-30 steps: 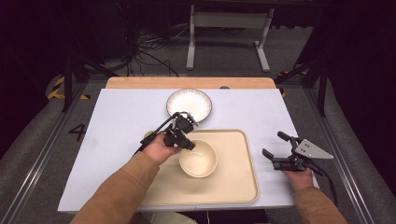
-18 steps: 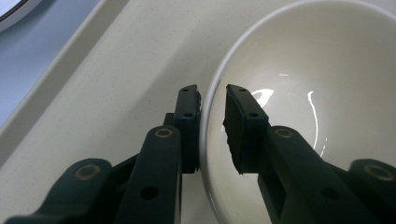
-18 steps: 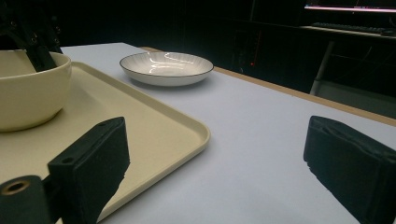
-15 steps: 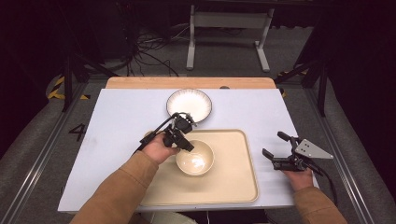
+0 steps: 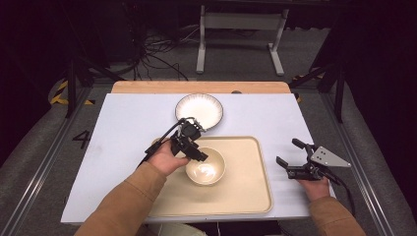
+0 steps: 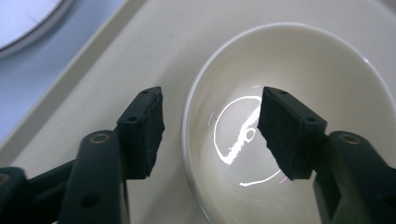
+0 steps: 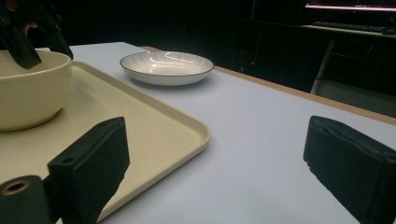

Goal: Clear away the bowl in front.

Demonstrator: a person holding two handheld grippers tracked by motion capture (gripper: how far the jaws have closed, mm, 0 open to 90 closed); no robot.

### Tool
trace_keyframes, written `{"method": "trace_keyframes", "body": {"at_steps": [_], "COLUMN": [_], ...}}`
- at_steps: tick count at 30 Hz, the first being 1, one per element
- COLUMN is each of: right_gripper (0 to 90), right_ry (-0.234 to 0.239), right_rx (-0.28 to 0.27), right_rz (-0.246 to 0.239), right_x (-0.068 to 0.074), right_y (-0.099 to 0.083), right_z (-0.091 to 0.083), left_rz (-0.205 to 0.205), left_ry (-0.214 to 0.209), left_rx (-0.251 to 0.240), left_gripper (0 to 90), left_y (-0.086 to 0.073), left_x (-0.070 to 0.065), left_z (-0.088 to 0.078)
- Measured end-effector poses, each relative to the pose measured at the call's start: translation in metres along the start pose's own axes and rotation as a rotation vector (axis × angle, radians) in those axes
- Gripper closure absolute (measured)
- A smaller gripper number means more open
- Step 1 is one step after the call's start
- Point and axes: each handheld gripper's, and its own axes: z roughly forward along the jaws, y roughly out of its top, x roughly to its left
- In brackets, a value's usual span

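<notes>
Left gripper (image 6: 210, 128) jaws have just been opening and are seen parted astride the cream bowl's (image 6: 289, 130) near rim, unpressed. Right gripper (image 5: 291, 158) is held open, well right of it.

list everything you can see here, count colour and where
bowl: 1, cream, on the tray, its near-left rim between the left tool's pads
tray: 1, beige, front middle of the table
plate: 1, white with dark rim, on the table beyond the tray
table: 1, pale grey top, wooden far edge
left tool: 1, black, jaws just opened, astride the bowl's rim
right tool: 1, black, open, right of the tray
sleeves: 2, tan, bottom edge
</notes>
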Motion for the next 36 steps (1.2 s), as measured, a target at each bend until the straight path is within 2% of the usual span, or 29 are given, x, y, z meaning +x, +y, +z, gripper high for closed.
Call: {"method": "trace_keyframes", "body": {"at_steps": [1,2,3,4,5,8,12,14,17,20,26,28,33,36], "right_gripper": [7.1,7.1,7.1,7.0,7.1,7.0,7.0,6.9,6.8,6.9,6.8,6.8,6.8,6.8], "right_ry": [0.000,0.000,0.001,0.001,0.001,0.002,0.003,0.000,0.000,0.001,0.000,0.000,0.000,0.000], "right_rx": [0.000,0.000,0.000,0.000,0.000,0.002,0.003,0.004,0.002,0.002,0.002,0.002,0.001,0.000], "right_rz": [0.000,-0.001,-0.001,-0.001,-0.001,-0.001,0.000,0.002,0.004,0.004,0.004,0.004,0.005,0.005], "right_x": [0.000,0.000,0.000,0.000,0.000,0.000,-0.001,-0.001,-0.001,-0.001,-0.001,-0.001,-0.001,-0.001], "right_y": [0.000,0.000,0.000,0.000,0.000,0.000,0.000,0.000,0.000,0.000,0.000,0.000,0.000,0.000], "right_z": [0.000,0.000,0.000,0.000,0.000,0.000,0.000,0.000,0.000,0.000,0.000,0.000,0.000,0.000], "left_rz": [-0.007,0.007,0.014,0.006,0.003,-0.020,-0.022,-0.002,0.005,0.008,0.012,0.024,0.031,0.029], "left_ry": [-0.012,-0.033,-0.021,0.009,0.019,0.005,-0.016,-0.030,-0.061,-0.067,-0.051,-0.055,-0.034,-0.015], "left_rx": [-0.020,-0.036,-0.051,-0.069,-0.086,-0.128,-0.168,-0.182,-0.212,-0.240,-0.295,-0.324,-0.385,-0.446], "left_gripper": [37.4,34.5,28.3,24.3,22.2,18.1,16.3,12.3,7.3,5.5,3.6,2.4,1.9,1.3], "left_y": [-0.002,-0.004,-0.007,-0.009,-0.011,-0.017,-0.024,-0.028,-0.034,-0.039,-0.050,-0.053,-0.063,-0.069], "left_x": [0.001,0.001,0.000,-0.001,-0.001,0.001,0.000,-0.001,-0.001,0.000,-0.001,-0.001,-0.001,-0.003], "left_z": [-0.003,-0.006,-0.009,-0.012,-0.015,-0.025,-0.035,-0.040,-0.047,-0.053,-0.064,-0.067,-0.072,-0.077]}}
